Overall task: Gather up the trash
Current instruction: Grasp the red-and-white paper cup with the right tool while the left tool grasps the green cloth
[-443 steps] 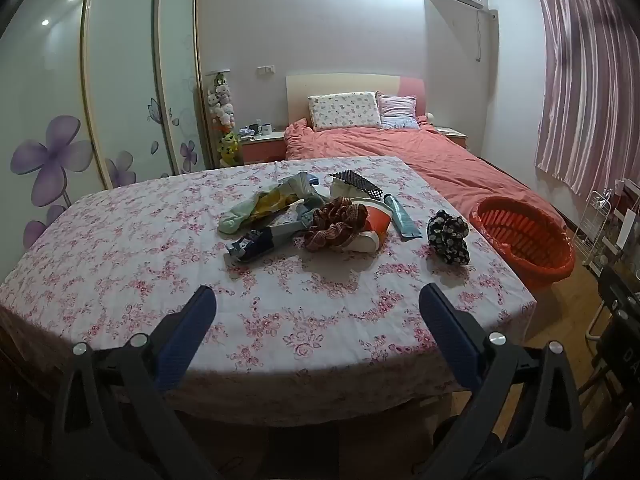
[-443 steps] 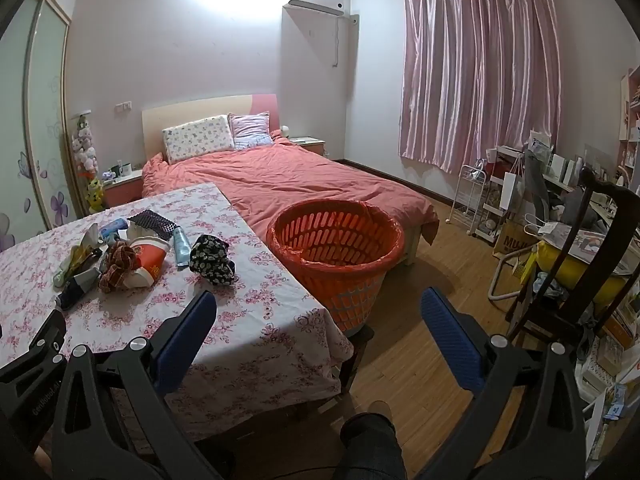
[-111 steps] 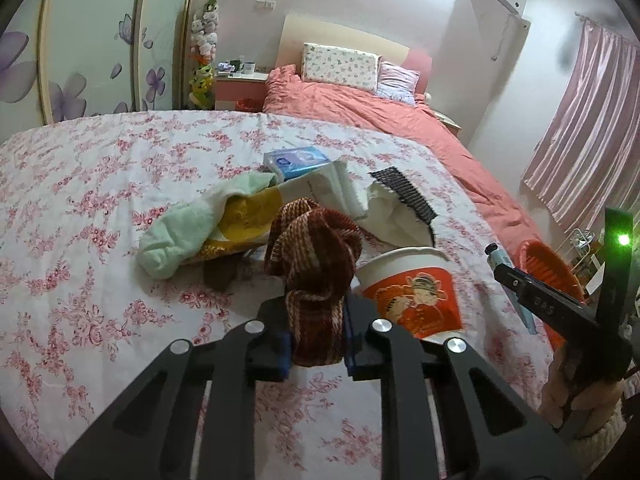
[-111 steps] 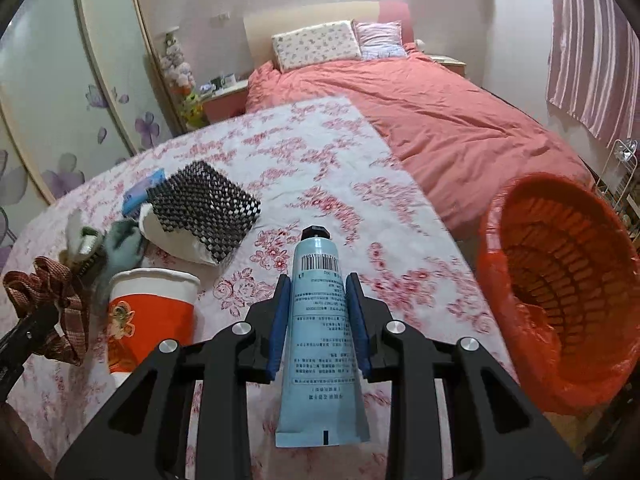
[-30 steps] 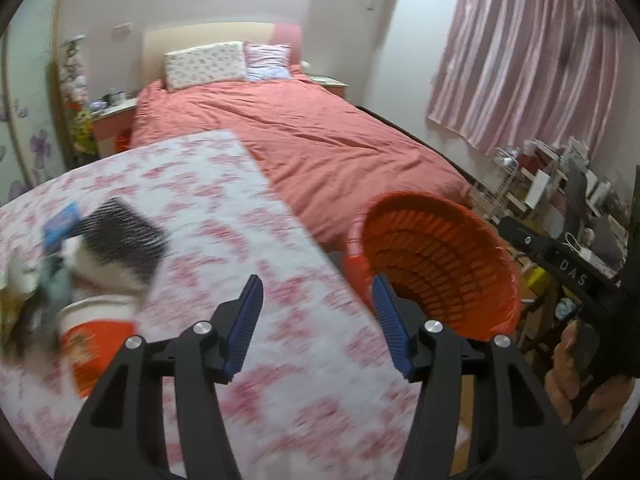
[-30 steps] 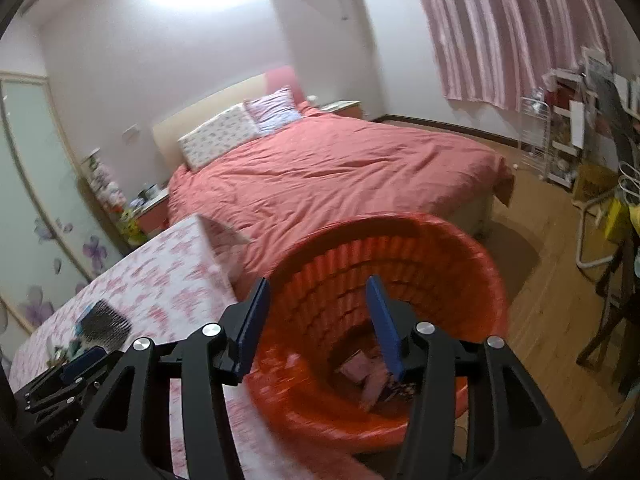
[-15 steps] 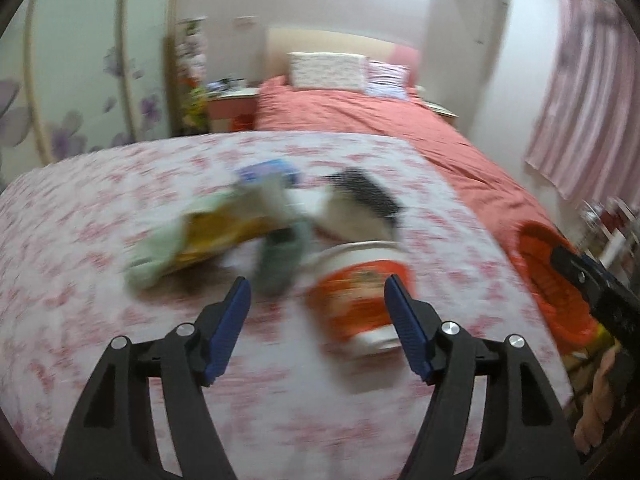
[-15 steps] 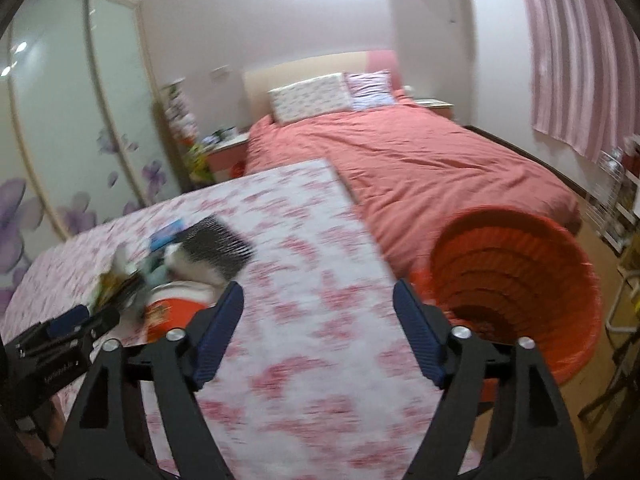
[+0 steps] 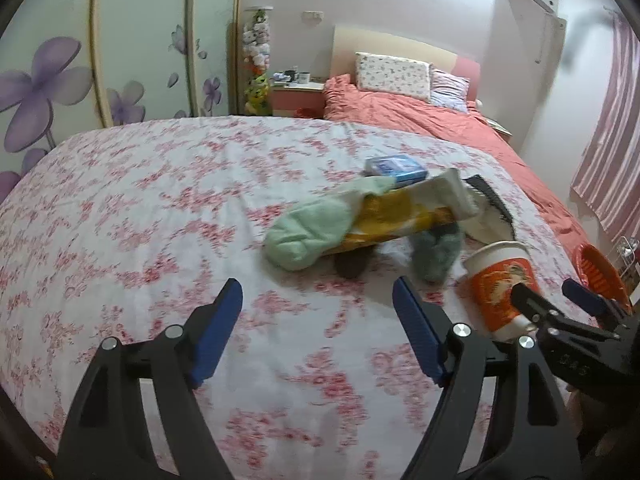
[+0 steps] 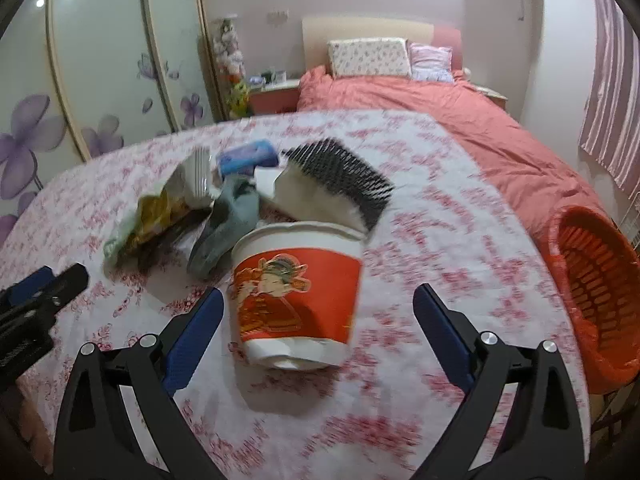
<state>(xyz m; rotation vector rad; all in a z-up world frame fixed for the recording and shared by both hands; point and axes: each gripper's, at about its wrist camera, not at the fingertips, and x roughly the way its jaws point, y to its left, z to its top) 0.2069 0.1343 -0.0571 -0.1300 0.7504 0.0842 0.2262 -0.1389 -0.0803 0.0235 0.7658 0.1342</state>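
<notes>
A red and white paper cup [image 10: 298, 294] lies on its side on the floral table [image 10: 436, 240], just ahead of my open, empty right gripper [image 10: 320, 336]. It also shows in the left wrist view [image 9: 500, 280]. Behind it are a grey sock [image 10: 230, 224], a yellow wrapper [image 10: 156, 216], a black-dotted white pouch [image 10: 336, 188] and a blue packet [image 10: 248, 157]. My left gripper [image 9: 316, 332] is open and empty over the table, short of a mint sock [image 9: 308, 232] on the yellow wrapper [image 9: 396, 220]. The orange basket [image 10: 592, 280] stands right of the table.
A bed with a red cover [image 10: 460, 120] lies beyond the table. Wardrobe doors with purple flowers [image 9: 80, 72] are at the left. A nightstand [image 9: 296, 94] stands by the bed. Pink curtains [image 9: 612, 160] hang at the right.
Both grippers have come back from the basket to the table and closed in on the pile. The right one now faces the cup up close. Both jaws stay open.
</notes>
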